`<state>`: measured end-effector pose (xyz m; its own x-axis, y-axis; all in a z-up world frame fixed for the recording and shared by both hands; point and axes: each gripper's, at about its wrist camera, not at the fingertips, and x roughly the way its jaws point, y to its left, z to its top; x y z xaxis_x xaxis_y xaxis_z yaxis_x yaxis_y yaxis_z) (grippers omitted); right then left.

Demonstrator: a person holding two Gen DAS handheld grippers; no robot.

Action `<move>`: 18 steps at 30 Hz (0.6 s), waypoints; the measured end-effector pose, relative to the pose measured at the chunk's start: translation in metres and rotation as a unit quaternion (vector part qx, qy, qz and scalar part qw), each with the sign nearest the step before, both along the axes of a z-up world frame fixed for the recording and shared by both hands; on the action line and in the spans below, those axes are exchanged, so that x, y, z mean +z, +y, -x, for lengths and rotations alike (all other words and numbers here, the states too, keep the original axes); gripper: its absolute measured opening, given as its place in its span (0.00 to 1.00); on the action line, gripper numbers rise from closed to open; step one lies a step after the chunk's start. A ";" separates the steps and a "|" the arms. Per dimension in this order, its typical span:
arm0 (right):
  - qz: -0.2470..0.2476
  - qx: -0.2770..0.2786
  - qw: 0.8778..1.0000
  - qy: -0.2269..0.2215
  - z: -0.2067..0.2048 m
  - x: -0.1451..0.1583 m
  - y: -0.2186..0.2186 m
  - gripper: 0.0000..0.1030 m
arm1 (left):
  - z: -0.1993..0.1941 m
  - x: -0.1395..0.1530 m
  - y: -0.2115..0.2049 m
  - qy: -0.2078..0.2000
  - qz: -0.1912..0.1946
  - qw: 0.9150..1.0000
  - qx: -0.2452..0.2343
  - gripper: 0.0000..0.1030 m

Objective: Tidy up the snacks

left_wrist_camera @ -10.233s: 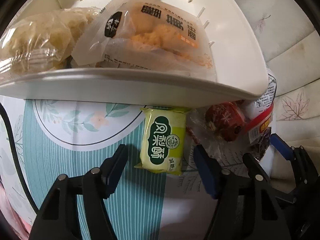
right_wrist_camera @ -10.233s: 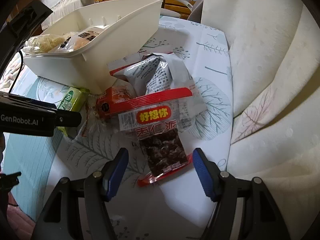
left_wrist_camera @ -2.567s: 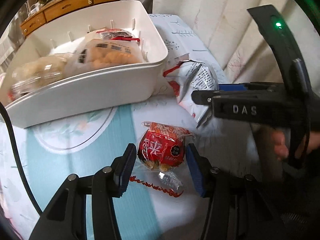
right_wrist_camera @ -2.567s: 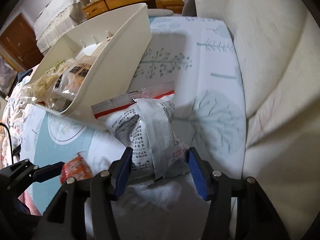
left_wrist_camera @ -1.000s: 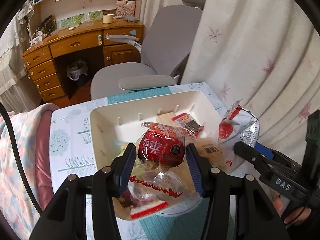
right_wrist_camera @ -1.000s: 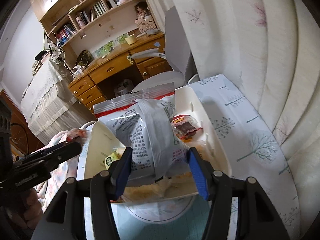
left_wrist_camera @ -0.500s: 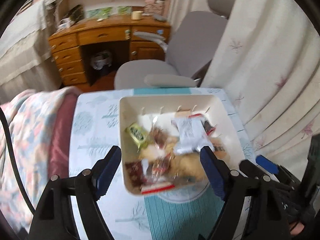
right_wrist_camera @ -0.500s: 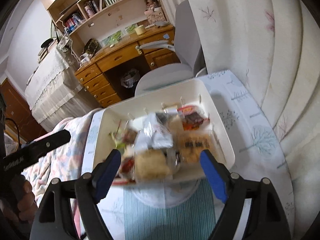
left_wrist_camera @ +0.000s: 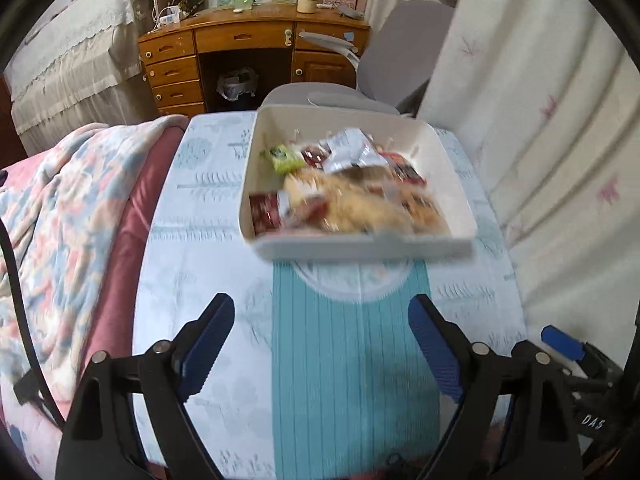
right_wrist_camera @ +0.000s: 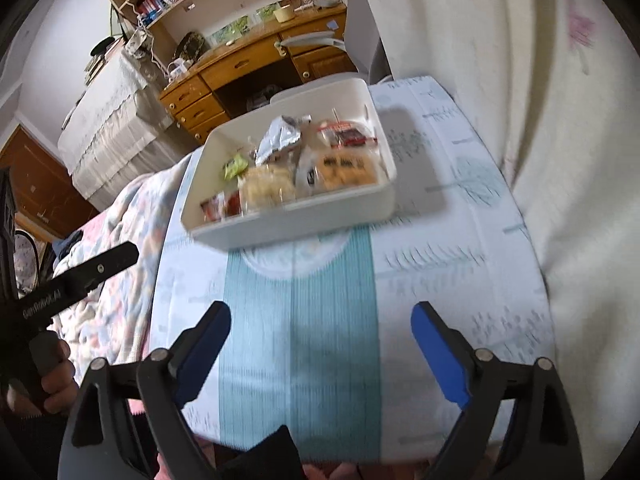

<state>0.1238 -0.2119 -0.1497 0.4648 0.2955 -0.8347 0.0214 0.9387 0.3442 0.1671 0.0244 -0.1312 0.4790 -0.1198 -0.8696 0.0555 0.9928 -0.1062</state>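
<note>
Now we hold both the left gripper (left_wrist_camera: 320,340) and the right gripper (right_wrist_camera: 320,344) wide apart and empty above the table (right_wrist_camera: 460,280). All snacks (right_wrist_camera: 296,160) lie heaped in the bin (right_wrist_camera: 304,216); a careless bump could spill them.

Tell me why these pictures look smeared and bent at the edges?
Left wrist view: the white bin and its snack packets are streaked by motion blur, while the left gripper in front stays sharp. Right wrist view: the tablecloth stripes smear the same way, and the right gripper is crisp. Both views: the fisheye lens bows the curtain and darkens the corners.
</note>
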 end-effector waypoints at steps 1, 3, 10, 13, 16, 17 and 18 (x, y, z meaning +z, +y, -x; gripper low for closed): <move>0.001 0.003 1.000 0.000 0.007 0.002 -0.003 0.92 | 0.012 0.001 -0.003 0.000 0.001 1.000 0.002 0.86; 0.003 0.008 1.000 -0.003 0.024 0.008 -0.008 0.93 | 0.031 0.004 -0.009 -0.001 0.003 1.000 0.005 0.86; 0.000 0.034 0.999 -0.003 0.061 0.032 -0.016 0.95 | 0.084 0.021 -0.030 0.000 -0.016 1.000 -0.007 0.98; 0.012 0.044 0.999 -0.007 0.076 0.047 -0.014 0.96 | 0.099 0.033 -0.040 -0.002 -0.034 0.999 -0.017 0.98; 0.006 0.051 0.998 -0.023 0.090 0.067 -0.014 1.00 | 0.114 0.049 -0.048 -0.019 -0.049 0.998 -0.021 0.99; 0.006 0.053 0.998 -0.026 0.093 0.071 -0.014 1.00 | 0.117 0.054 -0.050 -0.025 -0.051 0.998 -0.021 0.99; 0.008 0.057 0.998 -0.030 0.096 0.076 -0.013 1.00 | 0.121 0.058 -0.051 -0.031 -0.053 0.998 -0.019 0.99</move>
<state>0.0277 -0.2250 -0.0741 0.4782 0.3357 -0.8115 -0.1052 0.9393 0.3266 0.0462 -0.0270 -0.0734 0.5288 -0.0482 -0.8474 0.0967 0.9953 0.0037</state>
